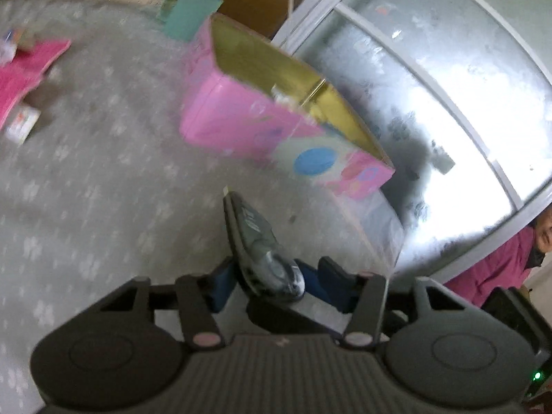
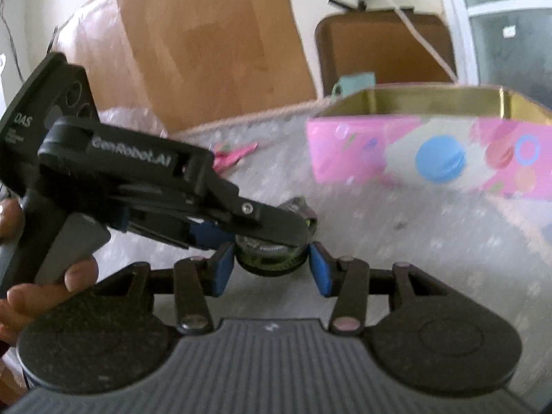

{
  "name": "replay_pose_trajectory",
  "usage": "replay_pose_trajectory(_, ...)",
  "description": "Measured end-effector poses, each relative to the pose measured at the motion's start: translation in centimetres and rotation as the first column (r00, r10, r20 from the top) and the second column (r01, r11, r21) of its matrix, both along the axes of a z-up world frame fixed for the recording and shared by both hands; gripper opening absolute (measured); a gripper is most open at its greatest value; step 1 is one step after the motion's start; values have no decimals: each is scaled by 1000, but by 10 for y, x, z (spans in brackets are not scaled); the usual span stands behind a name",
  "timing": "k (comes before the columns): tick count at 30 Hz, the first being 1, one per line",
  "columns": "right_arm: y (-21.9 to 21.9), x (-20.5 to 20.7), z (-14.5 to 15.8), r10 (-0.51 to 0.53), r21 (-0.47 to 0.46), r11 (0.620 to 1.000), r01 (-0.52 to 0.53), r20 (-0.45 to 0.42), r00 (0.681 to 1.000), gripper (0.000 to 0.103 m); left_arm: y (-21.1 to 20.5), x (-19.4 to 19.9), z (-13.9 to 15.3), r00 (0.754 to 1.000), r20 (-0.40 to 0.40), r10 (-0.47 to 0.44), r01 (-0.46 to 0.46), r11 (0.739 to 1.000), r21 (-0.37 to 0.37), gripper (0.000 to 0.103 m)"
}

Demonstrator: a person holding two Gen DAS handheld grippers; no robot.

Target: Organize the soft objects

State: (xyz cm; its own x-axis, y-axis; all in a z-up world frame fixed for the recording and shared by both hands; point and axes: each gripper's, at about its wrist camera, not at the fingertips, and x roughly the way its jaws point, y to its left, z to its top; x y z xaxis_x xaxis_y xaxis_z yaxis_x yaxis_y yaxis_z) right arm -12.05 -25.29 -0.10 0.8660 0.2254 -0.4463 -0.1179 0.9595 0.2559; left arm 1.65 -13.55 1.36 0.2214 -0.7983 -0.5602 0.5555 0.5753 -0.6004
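A pink box with a gold inside stands open on the grey patterned bed; it also shows in the right wrist view at the upper right. In the left wrist view my left gripper has its blue pads apart, with a grey-green soft object lying between them. In the right wrist view the left gripper comes in from the left, its fingertip over that dark grey-green object. My right gripper is open, its blue pads on either side of the object without touching it.
A pink cloth and a small white box lie at the bed's far left. A teal bag stands behind the pink box. A frosted glass door is on the right. A large cardboard box stands beyond the bed.
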Motion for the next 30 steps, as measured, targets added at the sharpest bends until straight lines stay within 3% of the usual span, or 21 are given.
replay_pose_trajectory(3, -12, 5, 14, -26, -2, 1000, 26, 67, 997, 51, -11, 11, 24, 999, 32, -17, 19, 999, -50, 51)
replay_pose_trajectory(8, -35, 30, 37, -79, -85, 992, 95, 171, 982, 51, -61, 42, 61, 989, 140, -49, 56, 997, -44, 51)
replay_pose_trajectory(15, -104, 78, 44, -199, -99, 971, 217, 169, 965, 51, -149, 97, 54, 990, 97, -99, 103, 994, -42, 52)
replay_pose_trajectory(17, -122, 86, 40, -239, -120, 959, 257, 150, 959, 51, -171, 104, 46, 990, 89, -106, 108, 994, -21, 56)
replay_pose_trajectory(20, -146, 96, 35, -291, -124, 945, 304, 112, 950, 51, -195, 113, 37, 992, 98, -83, 81, 996, 22, 72)
replay_pose_trajectory(24, -168, 127, 26, -374, -269, 885, 380, 76, 924, 59, -194, 118, 39, 993, 115, -18, 16, 1000, 21, 72)
replay_pose_trajectory(30, -175, 86, 26, -401, -169, 893, 416, 119, 908, 59, -146, 104, 51, 985, 166, 33, -33, 999, -6, 72)
